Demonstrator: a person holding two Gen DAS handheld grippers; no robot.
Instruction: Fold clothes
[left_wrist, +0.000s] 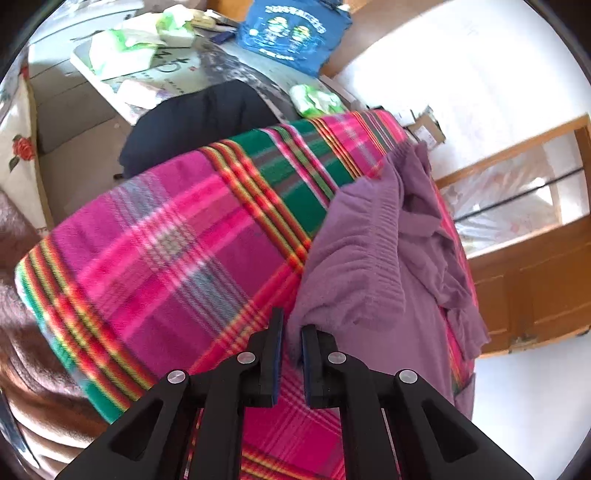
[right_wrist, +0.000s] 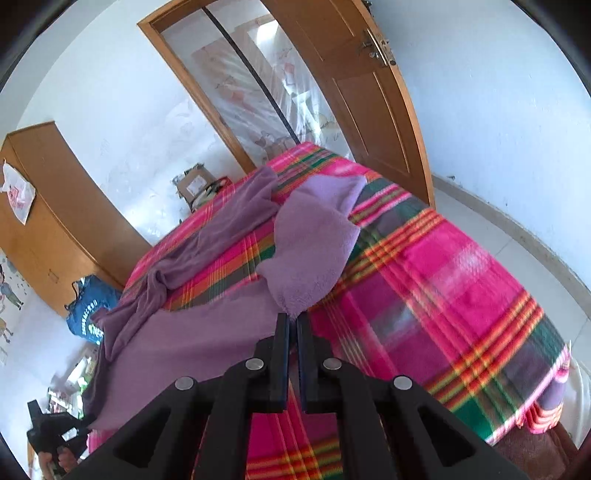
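Here, both tools clamped on a purple garment (left_wrist: 369, 266) over a plaid blanket (left_wrist: 166, 240).
Left tool (left_wrist: 293, 332) nipped on a fleecy edge, fabric bunched toward 1 o'clock; right tool (right_wrist: 291, 321) pinched nearly closed on a lifted corner rising toward 12 o'clock. Rest of garment spread flat at 9 o'clock in the right wrist view, trailing toward 11. Wooden door (right_wrist: 373, 96) beyond at 1 o'clock. Blue bag (left_wrist: 295, 33) at 12 in the left wrist view.
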